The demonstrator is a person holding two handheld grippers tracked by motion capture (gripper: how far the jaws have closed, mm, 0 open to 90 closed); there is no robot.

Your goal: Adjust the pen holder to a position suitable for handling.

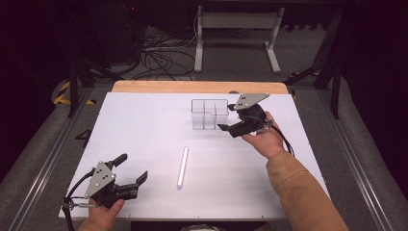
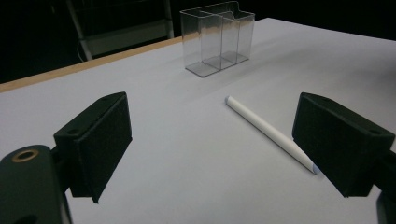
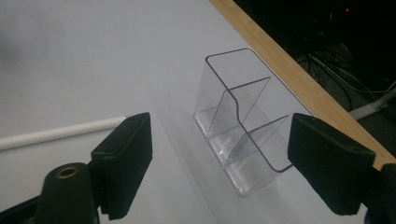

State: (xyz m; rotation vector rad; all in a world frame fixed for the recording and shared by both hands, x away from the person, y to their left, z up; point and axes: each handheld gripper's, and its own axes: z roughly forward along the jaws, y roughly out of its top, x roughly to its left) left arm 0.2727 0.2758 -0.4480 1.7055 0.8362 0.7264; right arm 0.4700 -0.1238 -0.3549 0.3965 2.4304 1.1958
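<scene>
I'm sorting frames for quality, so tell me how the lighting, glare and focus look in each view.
High view: the white table is evenly lit, surroundings dark, the clear organizer faint against it. Left gripper view: the white stick is fairly sharp, the near jaws soft, a shadow darkens the table at right. Right gripper view: bright highlights trace the organizer's edges, jaws slightly blurred.
</scene>
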